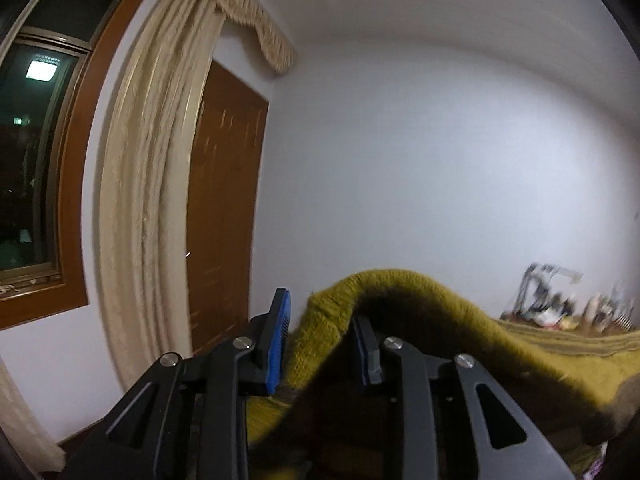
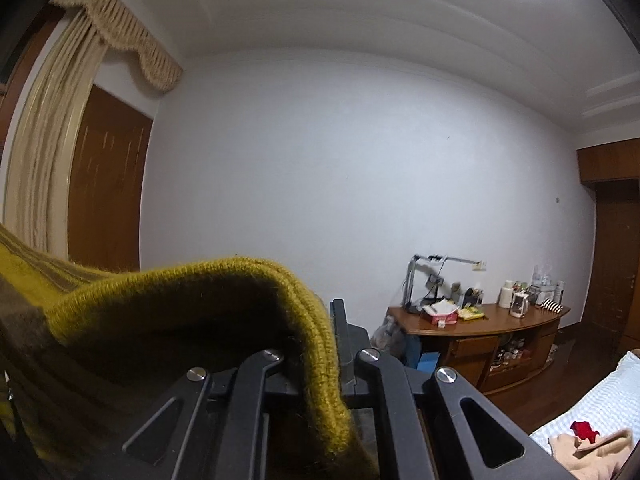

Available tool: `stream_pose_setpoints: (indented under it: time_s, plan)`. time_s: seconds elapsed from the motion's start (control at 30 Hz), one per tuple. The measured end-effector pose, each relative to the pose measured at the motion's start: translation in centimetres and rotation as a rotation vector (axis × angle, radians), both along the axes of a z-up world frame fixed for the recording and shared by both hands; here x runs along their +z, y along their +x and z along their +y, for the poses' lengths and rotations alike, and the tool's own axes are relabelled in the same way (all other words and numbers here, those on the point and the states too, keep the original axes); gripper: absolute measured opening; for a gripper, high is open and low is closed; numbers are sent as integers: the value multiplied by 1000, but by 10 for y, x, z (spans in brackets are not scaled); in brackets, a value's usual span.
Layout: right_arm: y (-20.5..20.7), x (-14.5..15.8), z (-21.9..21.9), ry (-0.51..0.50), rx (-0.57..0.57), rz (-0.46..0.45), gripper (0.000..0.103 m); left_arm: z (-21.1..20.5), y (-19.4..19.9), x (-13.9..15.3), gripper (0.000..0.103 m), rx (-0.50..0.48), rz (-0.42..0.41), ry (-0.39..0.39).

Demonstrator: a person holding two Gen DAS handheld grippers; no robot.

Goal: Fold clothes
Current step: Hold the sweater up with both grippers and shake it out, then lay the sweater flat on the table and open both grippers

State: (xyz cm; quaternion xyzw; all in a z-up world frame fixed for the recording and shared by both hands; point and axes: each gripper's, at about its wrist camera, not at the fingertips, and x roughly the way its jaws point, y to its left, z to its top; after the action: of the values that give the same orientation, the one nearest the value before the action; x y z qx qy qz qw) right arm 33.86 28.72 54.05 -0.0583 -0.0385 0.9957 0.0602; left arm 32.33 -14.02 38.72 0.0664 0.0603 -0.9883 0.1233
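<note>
Mustard knit sweater point(image 1: 400, 300) held up in mid-air between both tools, hem edge draped through the part-open left gripper point(image 1: 320, 340), pads apart and not plainly pressing the knit, while the right gripper point(image 2: 334, 344) pinches a fold tight. Best closed firmly on the left before lowering, both corners kept level and taut so the fold lands straight. Left view alone gives the dark window point(image 1: 36, 160); right view alone the cluttered wooden desk point(image 2: 480, 324) and the bed point(image 2: 600, 400) with beige cloth point(image 2: 584, 456)
</note>
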Motion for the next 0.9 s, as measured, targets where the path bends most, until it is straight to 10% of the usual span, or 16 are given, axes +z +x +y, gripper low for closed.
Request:
stream_pose_setpoints:
  time_s: [0.3, 0.57, 0.73, 0.9]
  plan:
    - [-185, -121, -13, 2, -13, -333, 7, -15, -208, -98, 32, 8, -328, -5]
    - [-377, -302, -13, -75, -13, -847, 14, -11, -421, -271, 32, -95, -813, -80]
    - [-413, -370, -11, -35, -53, -1001, 15, -17, -448, -321, 33, -87, -915, -150]
    - [-406, -371, 9, -66, -52, -993, 58, 0, -437, -288, 43, -161, -955, -134]
